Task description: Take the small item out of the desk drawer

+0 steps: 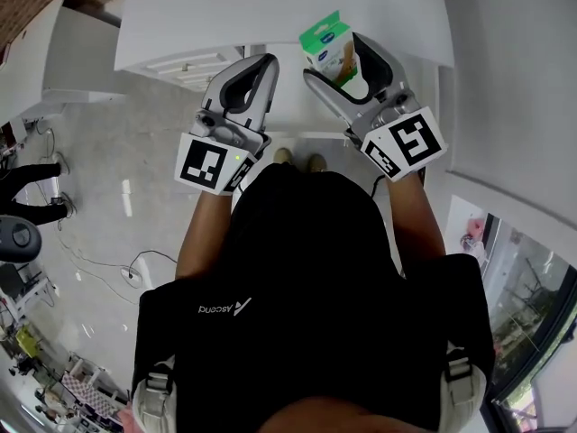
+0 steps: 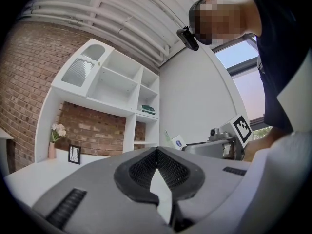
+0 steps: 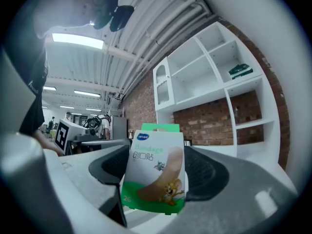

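**Bandage box** (image 3: 155, 172): a small printed carton, judged light, thin-walled and easily crushed, with smooth faces that may slip. A modest squeeze near a folded edge, where the card is stiffest, is advised. The box is clamped upright between the jaws of the right tool (image 1: 338, 61) and held clear above the white counter (image 1: 180, 16). The left tool (image 2: 157, 152) is clenched on nothing. Both tools are raised side by side and pointed away from the body.
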